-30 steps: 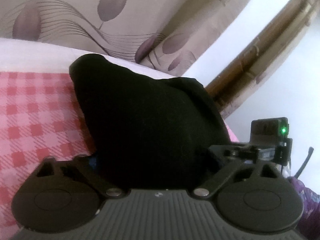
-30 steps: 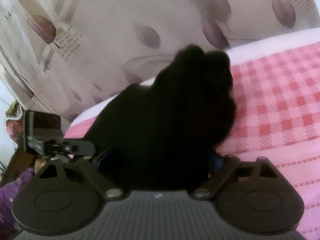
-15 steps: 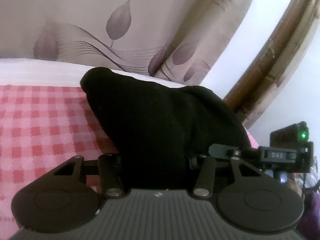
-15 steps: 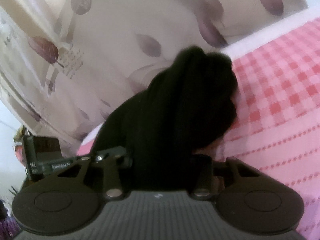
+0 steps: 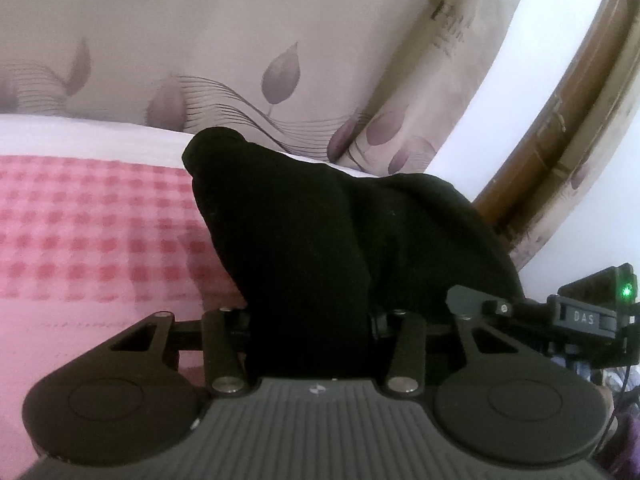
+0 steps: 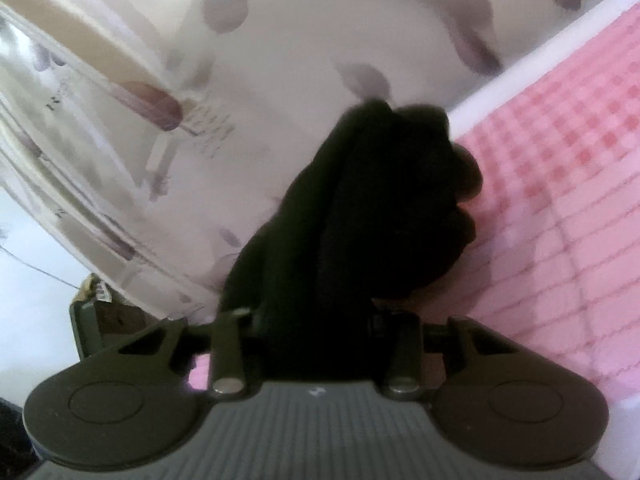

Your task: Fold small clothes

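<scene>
While both jaws have just been closing, left gripper (image 5: pixel 310 320) and right gripper (image 6: pixel 316 320) clamp the black garment (image 5: pixel 340 240).

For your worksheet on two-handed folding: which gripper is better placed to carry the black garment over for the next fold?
Neither clearly. The left gripper and right gripper have both just closed on the black garment, bunched between their fingers.

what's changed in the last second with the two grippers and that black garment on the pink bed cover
Both the left gripper and the right gripper have just been closing and now pinch the black garment, which bunches narrower between the jaws. Both have lifted, showing more curtain. The garment remains in front of both over the pink checked bed cover.
</scene>
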The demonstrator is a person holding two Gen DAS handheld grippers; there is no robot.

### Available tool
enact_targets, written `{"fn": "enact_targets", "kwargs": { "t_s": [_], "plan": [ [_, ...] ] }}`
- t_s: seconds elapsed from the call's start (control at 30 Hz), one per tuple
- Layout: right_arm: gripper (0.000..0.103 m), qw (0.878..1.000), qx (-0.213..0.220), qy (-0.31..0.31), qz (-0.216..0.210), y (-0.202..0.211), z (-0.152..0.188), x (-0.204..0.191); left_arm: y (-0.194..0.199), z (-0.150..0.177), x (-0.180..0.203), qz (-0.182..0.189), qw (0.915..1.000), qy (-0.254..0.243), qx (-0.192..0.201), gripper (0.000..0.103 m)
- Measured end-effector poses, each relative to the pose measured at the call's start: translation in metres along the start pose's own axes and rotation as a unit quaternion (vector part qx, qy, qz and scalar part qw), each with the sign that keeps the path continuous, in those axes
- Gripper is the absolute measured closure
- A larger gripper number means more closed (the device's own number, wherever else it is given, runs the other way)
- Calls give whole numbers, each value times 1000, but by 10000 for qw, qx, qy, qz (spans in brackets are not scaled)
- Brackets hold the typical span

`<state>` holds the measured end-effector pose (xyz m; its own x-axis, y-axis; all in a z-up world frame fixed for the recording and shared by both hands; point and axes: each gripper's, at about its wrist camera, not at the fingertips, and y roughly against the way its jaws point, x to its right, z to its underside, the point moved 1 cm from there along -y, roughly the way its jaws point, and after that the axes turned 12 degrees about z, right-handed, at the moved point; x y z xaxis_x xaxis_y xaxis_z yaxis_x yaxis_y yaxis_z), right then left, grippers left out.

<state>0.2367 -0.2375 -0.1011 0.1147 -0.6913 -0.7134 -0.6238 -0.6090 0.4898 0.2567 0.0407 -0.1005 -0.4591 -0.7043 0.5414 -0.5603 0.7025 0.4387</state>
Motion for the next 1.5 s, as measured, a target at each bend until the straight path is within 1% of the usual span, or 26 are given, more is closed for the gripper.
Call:
{"fn": "enact_targets", "kwargs": {
  "t_s": [0.23,0.47,0.67,0.9,1.1,1.5],
  "plan": [
    [65,9994,-60,-213,-278,9,34,-19,50,21,19,-346,9989,-298,71,57],
    [65,9988,-87,-339,-329,22,64,-33,82,42,31,-536,9978,-384,50,57],
    [65,9988,-96,-370,-298,32,86,-42,97,53,37,-616,9974,-371,12,57],
    [65,9993,-94,-309,-212,41,108,-48,107,66,45,-753,9959,-510,-21,57],
    [65,9996,-58,-204,-180,47,115,-55,115,74,51,-823,9948,-603,39,57],
    [65,9998,-41,-79,-194,51,122,-62,126,81,55,-852,9945,-602,95,57]
  ]
}}
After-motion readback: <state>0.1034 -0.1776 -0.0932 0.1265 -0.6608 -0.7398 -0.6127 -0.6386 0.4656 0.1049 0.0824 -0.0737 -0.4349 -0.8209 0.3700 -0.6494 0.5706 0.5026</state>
